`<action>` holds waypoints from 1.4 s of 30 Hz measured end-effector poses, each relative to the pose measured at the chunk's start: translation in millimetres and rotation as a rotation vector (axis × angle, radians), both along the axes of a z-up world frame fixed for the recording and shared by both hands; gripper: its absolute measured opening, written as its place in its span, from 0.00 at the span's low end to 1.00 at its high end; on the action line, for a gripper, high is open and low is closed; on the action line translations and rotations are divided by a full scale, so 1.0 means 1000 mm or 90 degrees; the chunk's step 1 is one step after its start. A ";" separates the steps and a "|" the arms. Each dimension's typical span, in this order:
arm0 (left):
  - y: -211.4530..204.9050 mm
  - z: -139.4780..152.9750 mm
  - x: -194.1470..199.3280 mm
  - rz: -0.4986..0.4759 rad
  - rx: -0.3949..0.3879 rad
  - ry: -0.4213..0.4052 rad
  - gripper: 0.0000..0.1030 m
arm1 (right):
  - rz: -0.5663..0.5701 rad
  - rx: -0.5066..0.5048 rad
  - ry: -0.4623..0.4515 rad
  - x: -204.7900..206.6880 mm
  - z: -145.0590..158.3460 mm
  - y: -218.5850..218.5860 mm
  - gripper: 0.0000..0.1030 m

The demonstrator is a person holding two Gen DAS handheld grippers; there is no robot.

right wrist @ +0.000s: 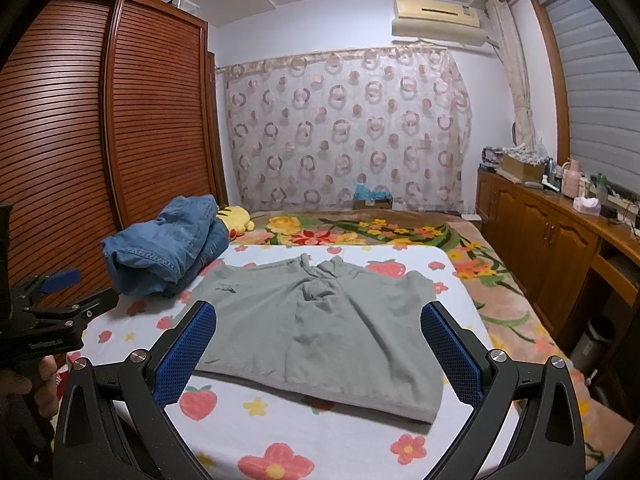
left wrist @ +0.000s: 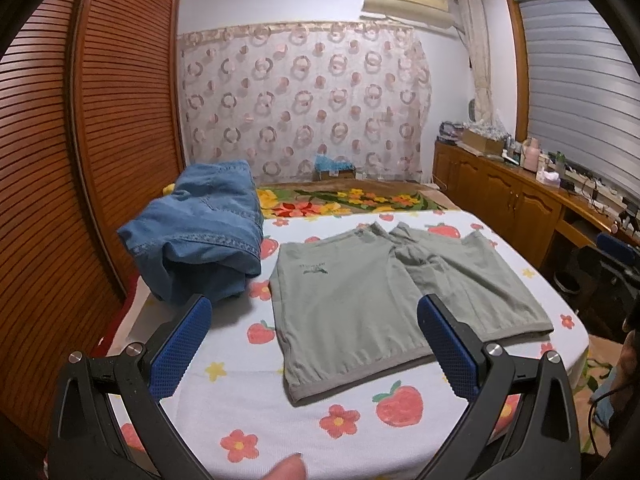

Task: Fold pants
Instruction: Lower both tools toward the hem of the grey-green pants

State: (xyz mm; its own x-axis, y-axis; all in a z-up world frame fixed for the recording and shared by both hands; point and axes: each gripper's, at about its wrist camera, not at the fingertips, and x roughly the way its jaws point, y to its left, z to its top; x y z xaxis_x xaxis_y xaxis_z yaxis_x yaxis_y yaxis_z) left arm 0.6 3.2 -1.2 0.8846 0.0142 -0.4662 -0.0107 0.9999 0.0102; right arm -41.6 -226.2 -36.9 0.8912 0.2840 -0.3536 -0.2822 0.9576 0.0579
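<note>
While both grippers gape, green pants (left wrist: 384, 288) lie flat (far waistband rumpled, unclear).

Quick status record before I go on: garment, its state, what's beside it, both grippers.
garment: grey-green cotton shorts
state: spread flat, unfolded, on the strawberry-print white sheet
beside: crumpled blue denim jeans, at their left, far side
left gripper: open, empty, above near hem
right gripper: open, empty, above near hem
</note>
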 end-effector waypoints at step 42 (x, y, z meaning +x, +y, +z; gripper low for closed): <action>0.047 -0.118 0.039 -0.066 -0.056 0.204 0.57 | -0.044 -0.070 0.209 0.036 -0.025 -0.023 0.75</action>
